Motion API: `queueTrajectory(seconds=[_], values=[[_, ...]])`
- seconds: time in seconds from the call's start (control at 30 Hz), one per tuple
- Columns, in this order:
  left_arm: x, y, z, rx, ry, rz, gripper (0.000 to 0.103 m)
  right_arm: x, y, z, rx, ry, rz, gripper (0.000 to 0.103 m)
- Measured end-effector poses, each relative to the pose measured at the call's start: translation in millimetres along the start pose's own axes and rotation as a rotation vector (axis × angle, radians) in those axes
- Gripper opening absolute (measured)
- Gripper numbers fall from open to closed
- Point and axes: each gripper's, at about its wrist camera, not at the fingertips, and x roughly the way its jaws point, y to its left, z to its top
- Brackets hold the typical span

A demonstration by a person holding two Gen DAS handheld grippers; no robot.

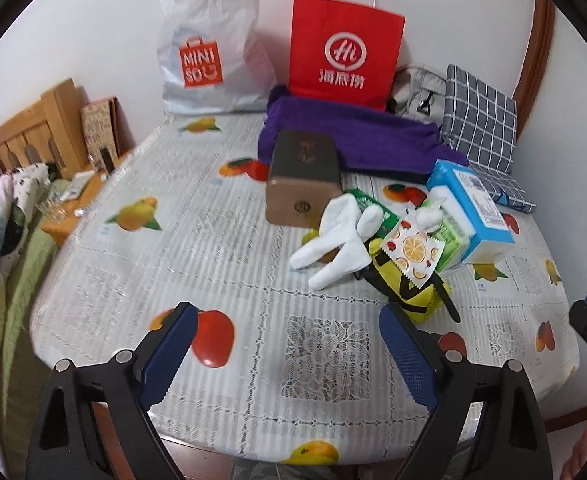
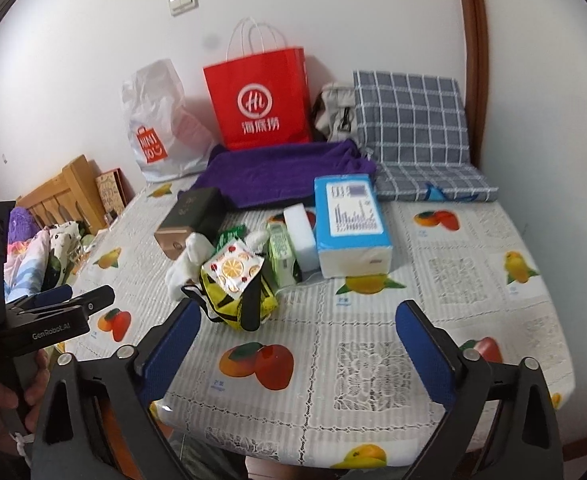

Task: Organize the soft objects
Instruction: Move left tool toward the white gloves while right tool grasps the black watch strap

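1. Nearest: left gripper (image 1: pixel 289 344) and right gripper (image 2: pixel 299 340), jaws wide apart, nothing between, above the table (image 2: pixel 473 240).
2. Left of the tissue pack (image 2: pixel 351 224): white glove (image 1: pixel 333 248) draped over the yellow bag (image 2: pixel 233 300).
3. Behind the pack: purple cloth (image 2: pixel 285 172).
4. Risk: snagging the bag's strap, dragging the whole pile.
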Motion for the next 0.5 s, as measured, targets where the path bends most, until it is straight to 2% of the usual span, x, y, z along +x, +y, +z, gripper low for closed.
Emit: queueTrajectory(seconds=[0.1, 0.27, 0.37, 0.5], values=[[16.2, -0.5, -0.6, 0.006, 0.017, -0.019, 0.092, 21.7, -3.6, -2.3, 0.009, 0.04, 0.002, 0.09], [42.1, 1.3, -0.2, -0.001, 0.052, -0.008, 0.091, 54.2, -8.1, -4.6, 0.024, 0.105, 0.027, 0.073], [52.7, 2.8, -0.2, -0.008, 0.073, -0.026, 0.092, 72.7, -6.5, -4.8, 0.027, 0.141, 0.066, 0.062], [57.9, 6.3, 2.2, -0.02, 0.078, -0.036, 0.092, 96.7, 1.5, -5.8, 0.033, 0.19, 0.125, 0.062]])
